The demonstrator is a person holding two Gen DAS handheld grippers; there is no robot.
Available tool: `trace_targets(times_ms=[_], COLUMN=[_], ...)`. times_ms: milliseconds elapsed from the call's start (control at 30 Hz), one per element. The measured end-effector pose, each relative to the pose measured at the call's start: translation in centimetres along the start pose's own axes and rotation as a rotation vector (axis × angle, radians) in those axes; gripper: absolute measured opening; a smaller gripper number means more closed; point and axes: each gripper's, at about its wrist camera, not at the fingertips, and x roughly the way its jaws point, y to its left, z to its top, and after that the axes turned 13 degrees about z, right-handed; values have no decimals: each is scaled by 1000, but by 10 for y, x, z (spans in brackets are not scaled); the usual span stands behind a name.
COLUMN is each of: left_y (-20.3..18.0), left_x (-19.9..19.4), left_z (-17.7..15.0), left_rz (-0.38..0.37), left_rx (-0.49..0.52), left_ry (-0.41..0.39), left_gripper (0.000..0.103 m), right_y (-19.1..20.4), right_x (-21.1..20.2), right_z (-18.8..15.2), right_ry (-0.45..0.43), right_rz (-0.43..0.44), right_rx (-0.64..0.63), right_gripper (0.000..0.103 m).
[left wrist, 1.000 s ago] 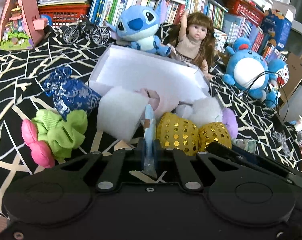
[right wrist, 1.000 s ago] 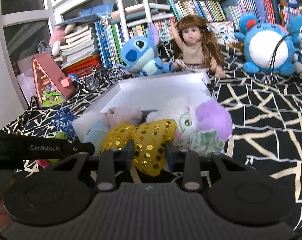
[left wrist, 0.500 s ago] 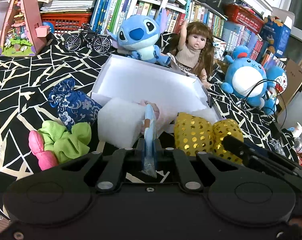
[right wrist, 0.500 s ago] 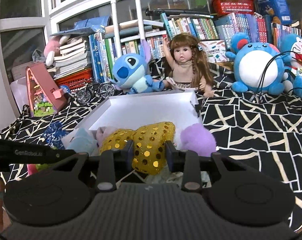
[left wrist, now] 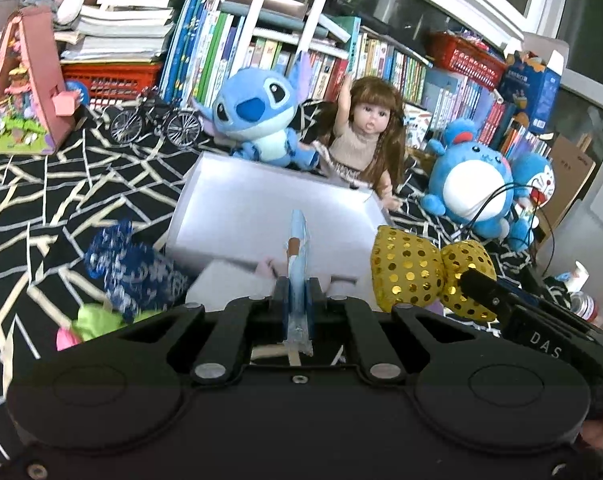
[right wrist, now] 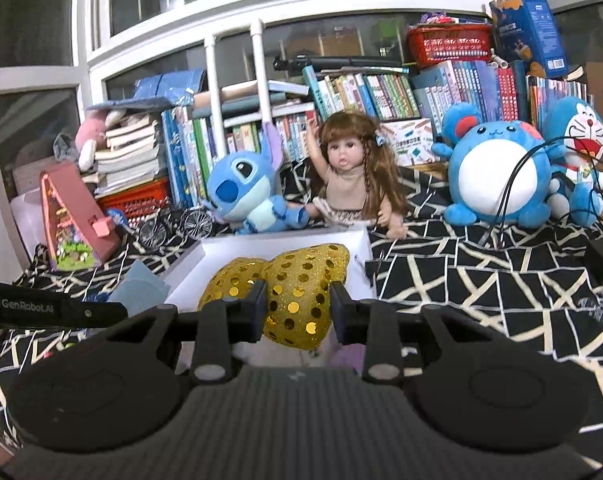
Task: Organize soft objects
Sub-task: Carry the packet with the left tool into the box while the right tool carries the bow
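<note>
Currently one white box (left wrist: 261, 208), far part bare; left gripper (left wrist: 297, 300) clamps one blue flat piece (left wrist: 297, 248), right gripper (right wrist: 297, 308) grips one gold sequin bow (right wrist: 297, 280).

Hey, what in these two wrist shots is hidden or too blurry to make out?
- Left wrist: blue patterned pouch and green scrunchie are motion-blurred; the black gripper body cuts them off.
- Left wrist: thin light-blue item shows edge-on, identity unclear.
- Right wrist: gold sequined bow hides the white box's contents.

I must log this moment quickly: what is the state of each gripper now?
Left gripper: closed on a thin light-blue item.
Right gripper: closed on the gold sequin bow.
</note>
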Motion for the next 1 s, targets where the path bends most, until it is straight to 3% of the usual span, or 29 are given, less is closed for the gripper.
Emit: trace_targets(times_ms=[200,500,800,1000], left_y=[-1,-2,-13,-11], left_x=[13,72,158,191], left_z=[36,93,102,96], left_rz=[-16,-78,-41,-26], left_rx=[-15,-93,-123,-132], left_ry=[-17,88,222,272], left_gripper=[8,8,8,8], right_y=[-20,-44,-48,-56], right_x=[14,61,138,158], right_z=[26,66,67,53], right_ry=[1,47,198,243], right_rz=[12,20,14,8], right_rx=[70,112,121,171], right_gripper=[37,37,37,37])
